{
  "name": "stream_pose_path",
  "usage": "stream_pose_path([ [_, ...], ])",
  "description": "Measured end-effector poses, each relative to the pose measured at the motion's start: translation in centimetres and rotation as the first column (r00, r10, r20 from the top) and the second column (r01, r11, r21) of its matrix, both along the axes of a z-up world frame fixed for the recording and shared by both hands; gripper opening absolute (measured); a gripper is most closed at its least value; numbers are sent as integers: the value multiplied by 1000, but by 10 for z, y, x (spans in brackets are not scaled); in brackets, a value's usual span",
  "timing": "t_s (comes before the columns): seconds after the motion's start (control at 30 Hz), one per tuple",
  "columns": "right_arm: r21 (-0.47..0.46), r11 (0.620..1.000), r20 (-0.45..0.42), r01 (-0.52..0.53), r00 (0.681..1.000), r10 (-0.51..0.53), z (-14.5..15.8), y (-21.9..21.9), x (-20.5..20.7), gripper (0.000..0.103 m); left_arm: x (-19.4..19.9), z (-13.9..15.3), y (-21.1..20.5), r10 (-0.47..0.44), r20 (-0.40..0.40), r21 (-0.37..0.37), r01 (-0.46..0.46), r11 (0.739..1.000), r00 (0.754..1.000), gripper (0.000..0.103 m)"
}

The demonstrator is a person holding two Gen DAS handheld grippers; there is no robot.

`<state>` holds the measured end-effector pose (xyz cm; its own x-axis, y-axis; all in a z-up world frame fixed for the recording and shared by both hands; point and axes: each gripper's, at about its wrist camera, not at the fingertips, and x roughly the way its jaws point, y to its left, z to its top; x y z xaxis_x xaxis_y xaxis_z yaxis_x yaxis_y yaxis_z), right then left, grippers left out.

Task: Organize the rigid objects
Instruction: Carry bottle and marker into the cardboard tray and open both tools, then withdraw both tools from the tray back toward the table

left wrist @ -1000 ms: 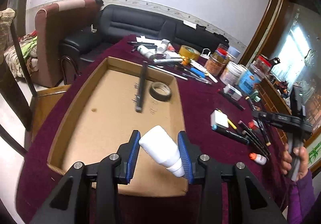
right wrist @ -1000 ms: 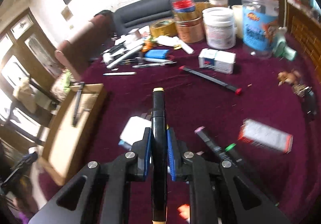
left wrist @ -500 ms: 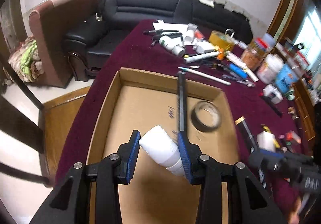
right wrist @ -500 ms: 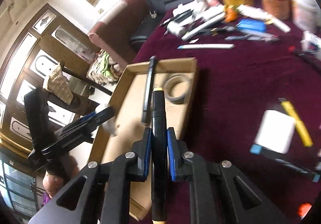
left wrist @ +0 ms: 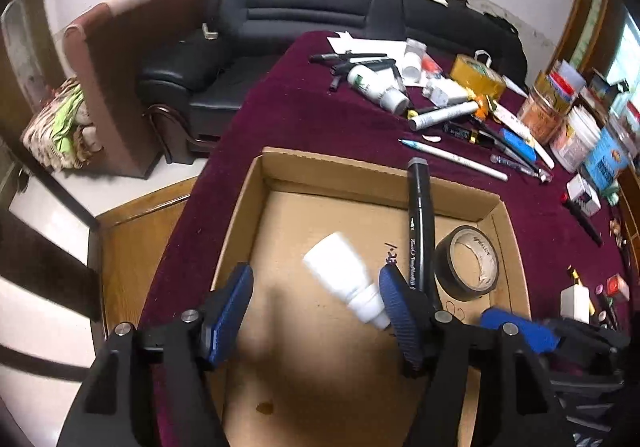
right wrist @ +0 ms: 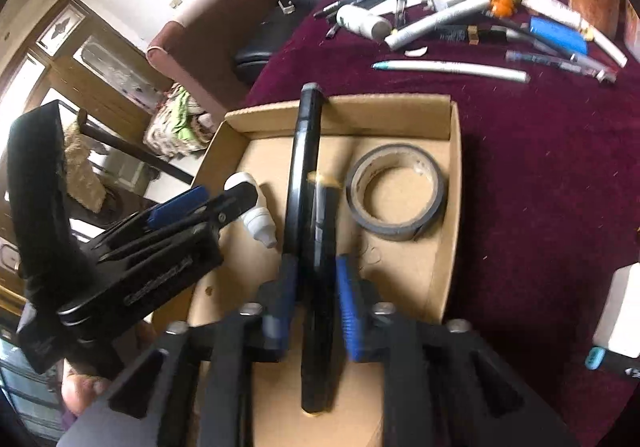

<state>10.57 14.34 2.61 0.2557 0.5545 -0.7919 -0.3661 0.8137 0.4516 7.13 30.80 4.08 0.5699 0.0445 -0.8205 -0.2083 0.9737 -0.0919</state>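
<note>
Bottle (left wrist: 347,283) and marker (right wrist: 320,279) sit loose over the box (left wrist: 256,207); my left gripper (left wrist: 316,303) and right gripper (right wrist: 316,287) have just been opening, pads clear.

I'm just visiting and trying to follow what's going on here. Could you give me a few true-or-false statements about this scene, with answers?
1. The cardboard box holds a roll of tape. True.
2. The white bottle is clamped tight in the left gripper. False: the jaws stand apart from it.
3. A long black marker leans on the box's far wall. True.
4. The table cloth is green. False: dark red.
</note>
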Motion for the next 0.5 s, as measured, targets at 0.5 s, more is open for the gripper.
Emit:
stream_pose_path([
  [0.5, -128, 991, 92, -25, 995, 37, 11, 54, 38, 43, -38, -27, -9, 99, -70, -78, -104, 992, 993, 70],
])
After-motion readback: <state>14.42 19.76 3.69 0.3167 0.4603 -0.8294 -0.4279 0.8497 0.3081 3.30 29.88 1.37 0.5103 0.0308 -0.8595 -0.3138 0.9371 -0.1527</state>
